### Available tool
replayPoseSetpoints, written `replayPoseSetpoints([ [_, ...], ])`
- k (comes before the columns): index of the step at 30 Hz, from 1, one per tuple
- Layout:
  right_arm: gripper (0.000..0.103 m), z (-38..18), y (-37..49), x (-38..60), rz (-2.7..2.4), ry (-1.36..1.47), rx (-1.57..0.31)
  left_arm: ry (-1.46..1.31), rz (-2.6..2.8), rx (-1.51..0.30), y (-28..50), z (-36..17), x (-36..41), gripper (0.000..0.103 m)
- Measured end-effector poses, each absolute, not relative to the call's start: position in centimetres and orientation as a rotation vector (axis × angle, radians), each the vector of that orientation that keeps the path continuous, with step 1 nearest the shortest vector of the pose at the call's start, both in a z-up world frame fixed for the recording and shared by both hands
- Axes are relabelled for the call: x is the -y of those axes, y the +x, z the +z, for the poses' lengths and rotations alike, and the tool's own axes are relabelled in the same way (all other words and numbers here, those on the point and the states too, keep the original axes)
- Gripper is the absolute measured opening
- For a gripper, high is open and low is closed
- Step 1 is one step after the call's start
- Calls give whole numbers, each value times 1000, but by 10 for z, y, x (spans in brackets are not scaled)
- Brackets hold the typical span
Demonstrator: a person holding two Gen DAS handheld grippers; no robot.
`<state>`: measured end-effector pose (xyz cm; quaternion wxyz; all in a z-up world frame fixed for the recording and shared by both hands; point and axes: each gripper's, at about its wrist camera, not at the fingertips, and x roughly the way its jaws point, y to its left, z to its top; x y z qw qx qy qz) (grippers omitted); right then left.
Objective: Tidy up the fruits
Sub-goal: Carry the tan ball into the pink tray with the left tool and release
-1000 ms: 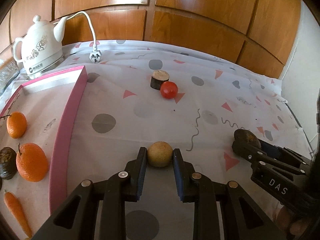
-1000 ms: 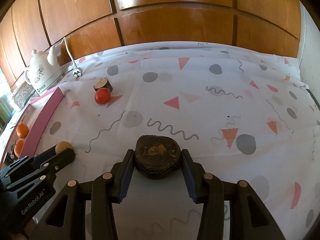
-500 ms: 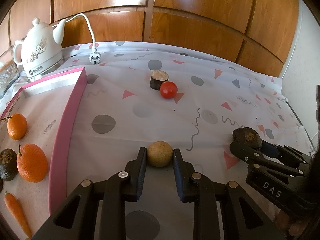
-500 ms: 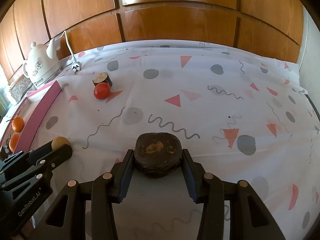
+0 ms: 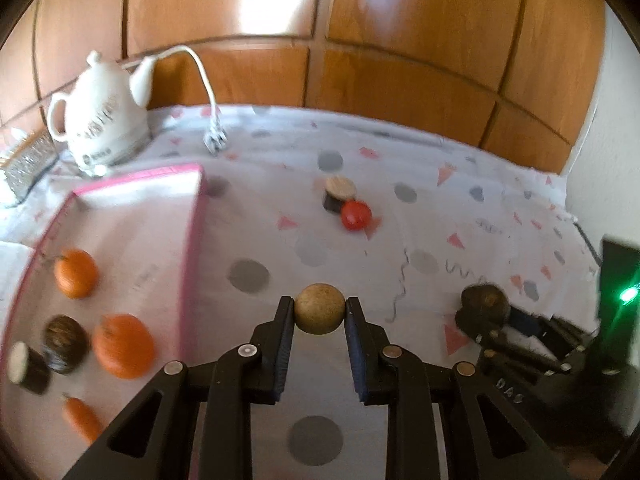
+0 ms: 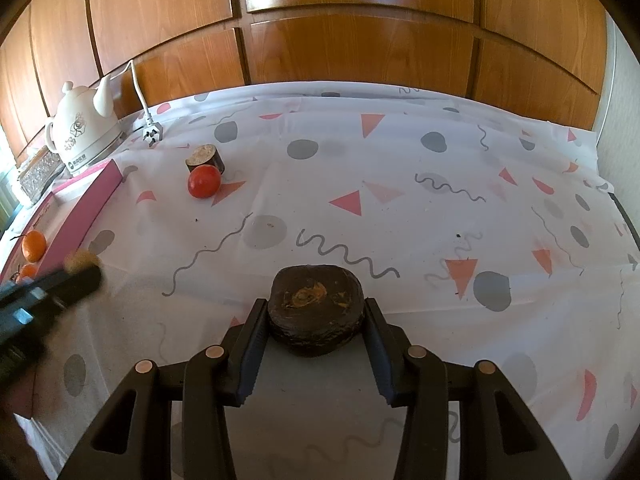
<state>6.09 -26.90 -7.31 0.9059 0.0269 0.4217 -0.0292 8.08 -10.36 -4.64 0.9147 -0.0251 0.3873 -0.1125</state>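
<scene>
My left gripper (image 5: 319,314) is shut on a small round tan fruit (image 5: 319,309), held above the patterned tablecloth. My right gripper (image 6: 316,312) is shut on a dark brown flattened fruit (image 6: 316,308); it also shows in the left wrist view (image 5: 484,300). A pink-rimmed tray (image 5: 192,240) on the left holds two oranges (image 5: 76,273) (image 5: 123,346), a dark round fruit (image 5: 64,344), a cut dark piece (image 5: 24,366) and a carrot (image 5: 82,420). A red tomato (image 6: 204,181) lies beside a cut dark stub (image 6: 205,157) on the cloth.
A white electric kettle (image 5: 102,120) with cord and plug (image 5: 215,142) stands at the back left. A glittery box (image 5: 26,160) sits left of it. Wooden panelling runs behind the table. The cloth's right edge meets a white wall.
The left gripper has risen and moved left toward the tray with the tan fruit; its view is blurred. The right gripper has lifted slightly with the dark fruit.
</scene>
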Motion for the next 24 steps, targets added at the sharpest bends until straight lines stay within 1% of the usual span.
replayPoseSetpoints([
  [4,47,-73,61,269,-61,52,-871,-74,-184,-771,78,-28,80,25],
  [11,47,-73,61,267,-67,40,-871,-85,-83,-752,77,-16,32,25],
  [24,47,-73,61,263,-83,8,-875,-160,149,-762,94,-25,-57,26],
])
